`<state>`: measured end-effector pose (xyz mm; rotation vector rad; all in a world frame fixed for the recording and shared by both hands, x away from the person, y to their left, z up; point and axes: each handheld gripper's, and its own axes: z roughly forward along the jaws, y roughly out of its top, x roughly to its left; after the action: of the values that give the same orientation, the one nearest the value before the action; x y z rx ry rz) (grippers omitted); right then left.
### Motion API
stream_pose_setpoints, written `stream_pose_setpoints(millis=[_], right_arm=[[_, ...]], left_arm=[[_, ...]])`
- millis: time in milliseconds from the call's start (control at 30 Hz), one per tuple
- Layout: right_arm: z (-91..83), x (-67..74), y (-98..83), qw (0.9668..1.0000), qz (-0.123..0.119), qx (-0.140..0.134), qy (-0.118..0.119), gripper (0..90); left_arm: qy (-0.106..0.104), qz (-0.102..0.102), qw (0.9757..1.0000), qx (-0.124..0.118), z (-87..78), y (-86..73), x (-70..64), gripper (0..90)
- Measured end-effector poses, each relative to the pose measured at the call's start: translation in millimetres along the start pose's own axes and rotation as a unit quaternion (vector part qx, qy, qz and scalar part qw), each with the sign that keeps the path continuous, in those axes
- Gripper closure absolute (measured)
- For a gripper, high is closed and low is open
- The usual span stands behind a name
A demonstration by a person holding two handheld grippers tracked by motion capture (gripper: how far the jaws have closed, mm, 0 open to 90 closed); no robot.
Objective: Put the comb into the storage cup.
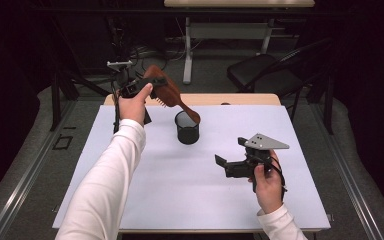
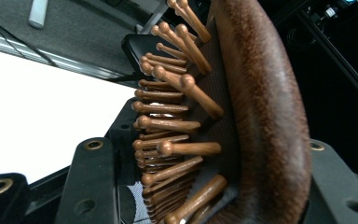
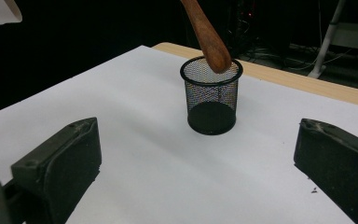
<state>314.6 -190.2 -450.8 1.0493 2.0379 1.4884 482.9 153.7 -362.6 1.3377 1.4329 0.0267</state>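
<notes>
Up above the white table (image 1: 155, 190), the left gripper (image 1: 147, 87) is clamping a brown wooden bristle hairbrush (image 1: 167, 92) by its head, handle tip seemingly dipping just inside the black mesh cup (image 1: 187, 128); the right gripper (image 1: 230, 165) is hovering wide, gripping nothing.

Hairbrush (image 2: 261, 116) head runs off top and bottom of the left gripper view; handle out of frame there. In the right gripper view, brush handle (image 3: 207, 32) is cut by the top edge, head unseen. Handle tip sits at the mesh cup (image 3: 211, 95) rim, probably just inside, hard to tell. In the high view the left gripper (image 1: 147, 86) fingertips are hidden behind hand and brush.
</notes>
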Motion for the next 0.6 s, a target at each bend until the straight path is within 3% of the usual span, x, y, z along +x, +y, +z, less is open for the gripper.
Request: stream_pose_setpoints(millis=[600], right_arm=[[1.8, 0.5, -1.4, 1.0, -0.002, 0.004, 0.002, 0.4]], left_arm=[[0.01, 0.003, 0.9999, -0.009, 7.6, -0.7, 3.2, 47.3]])
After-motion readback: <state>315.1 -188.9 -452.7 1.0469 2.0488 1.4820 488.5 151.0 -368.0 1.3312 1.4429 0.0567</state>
